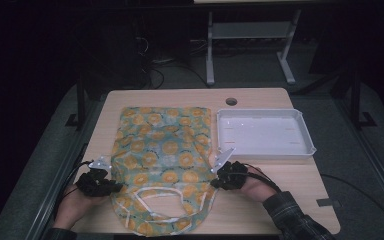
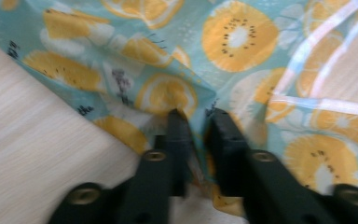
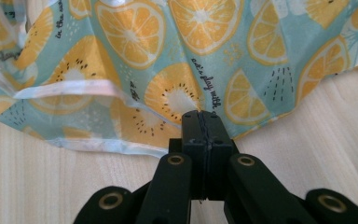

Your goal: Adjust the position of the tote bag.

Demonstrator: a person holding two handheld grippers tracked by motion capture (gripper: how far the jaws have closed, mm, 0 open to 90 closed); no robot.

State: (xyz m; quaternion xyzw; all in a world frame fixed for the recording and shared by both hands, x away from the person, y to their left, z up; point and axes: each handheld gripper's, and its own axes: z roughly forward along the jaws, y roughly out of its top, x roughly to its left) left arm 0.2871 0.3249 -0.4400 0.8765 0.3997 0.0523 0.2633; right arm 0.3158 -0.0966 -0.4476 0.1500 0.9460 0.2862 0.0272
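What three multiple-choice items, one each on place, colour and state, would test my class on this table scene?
1. Where is the white rectangular plastic tray?
A. right of the bag
B. on the bag
C. on the floor

2. Which fruit-slice colour marks the teal fabric bag?
A. purple
B. yellow-orange
C. red

3. How is the right gripper?
A. wide open
B. shut on the bag's edge
C. inside the tray

Answers: 1 A, the tray sits beside the bag on the wooden table; 2 B, citrus slices show; 3 B, its jaws meet on the fabric.

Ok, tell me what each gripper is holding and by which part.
Right gripper is shut on the fruit-print bag at its side edge. Left gripper straddles a fold at the opposite edge, jaws not yet clamped.
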